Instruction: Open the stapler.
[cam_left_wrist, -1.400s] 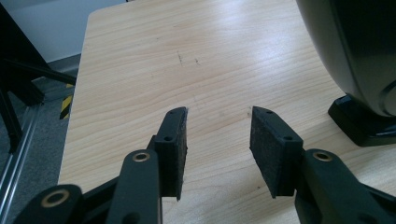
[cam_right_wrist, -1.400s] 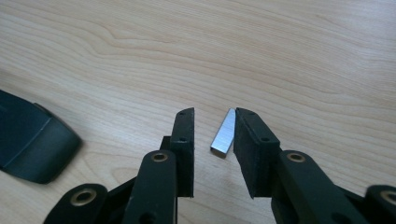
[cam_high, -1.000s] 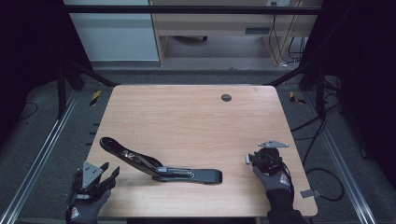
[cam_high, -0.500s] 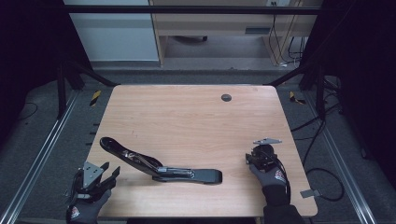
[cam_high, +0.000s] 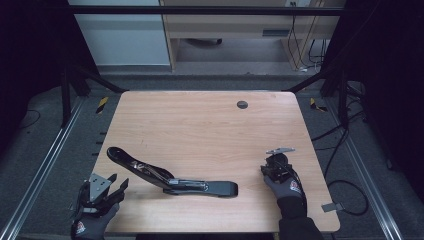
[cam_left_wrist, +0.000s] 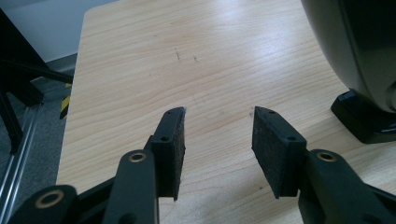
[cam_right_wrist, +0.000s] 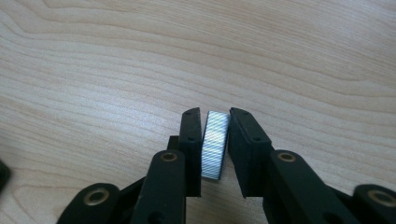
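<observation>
A black stapler (cam_high: 200, 186) lies swung open near the table's front, its top arm (cam_high: 132, 164) raised toward the left. In the left gripper view its dark rounded body (cam_left_wrist: 355, 46) and base (cam_left_wrist: 369, 122) stand to the right of my jaws. My left gripper (cam_high: 118, 183) (cam_left_wrist: 217, 140) is open over bare wood at the front left corner, holding nothing. My right gripper (cam_high: 272, 167) (cam_right_wrist: 215, 122) points down at the front right. Its jaws have just been closing, and the pads now press on a silver strip of staples (cam_right_wrist: 215, 144) lying on the wood.
The wooden table (cam_high: 200, 130) has a round dark grommet (cam_high: 242, 104) near its far edge. Metal rails run along the floor on both sides. Cables (cam_high: 345, 185) lie on the floor to the right, and a desk stands beyond the table.
My right hand has edged a little to the left across the table front. The left hand and the stapler have stayed where they were.
</observation>
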